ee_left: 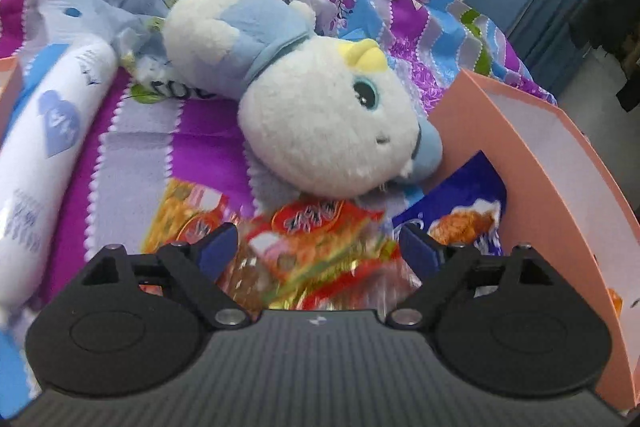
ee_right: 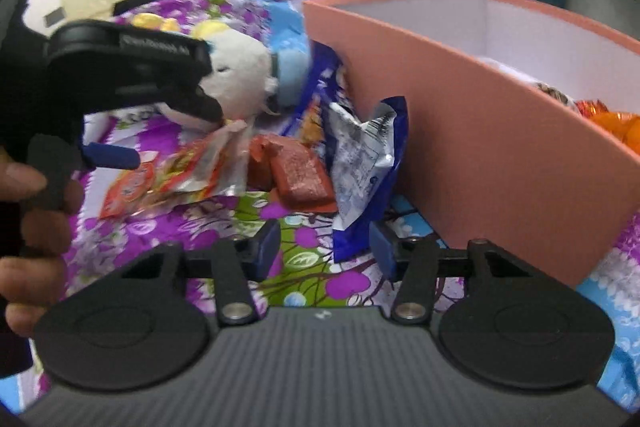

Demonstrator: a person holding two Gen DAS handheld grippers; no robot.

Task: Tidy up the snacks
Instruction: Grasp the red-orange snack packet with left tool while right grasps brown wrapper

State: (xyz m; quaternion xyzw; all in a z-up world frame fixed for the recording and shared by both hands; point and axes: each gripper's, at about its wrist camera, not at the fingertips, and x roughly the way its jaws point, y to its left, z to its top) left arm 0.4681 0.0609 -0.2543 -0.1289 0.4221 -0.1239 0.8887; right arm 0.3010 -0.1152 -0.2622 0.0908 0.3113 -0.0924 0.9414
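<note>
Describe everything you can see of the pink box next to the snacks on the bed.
The pink box is an open-topped carton, salmon pink outside, white inside, looking like smooth cardboard. It stands upright on the floral bedspread. Orange-wrapped snacks already lie inside. A blue snack packet leans against its outer wall, and the plush toy lies close to one corner.

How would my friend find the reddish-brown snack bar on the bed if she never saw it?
Start at the big pink box on the flowery blanket. Just outside its left wall, a blue and silver bag leans. The reddish-brown snack bar lies beside that bag: it is flat and plain, while its neighbours are shiny and crinkly.
</note>
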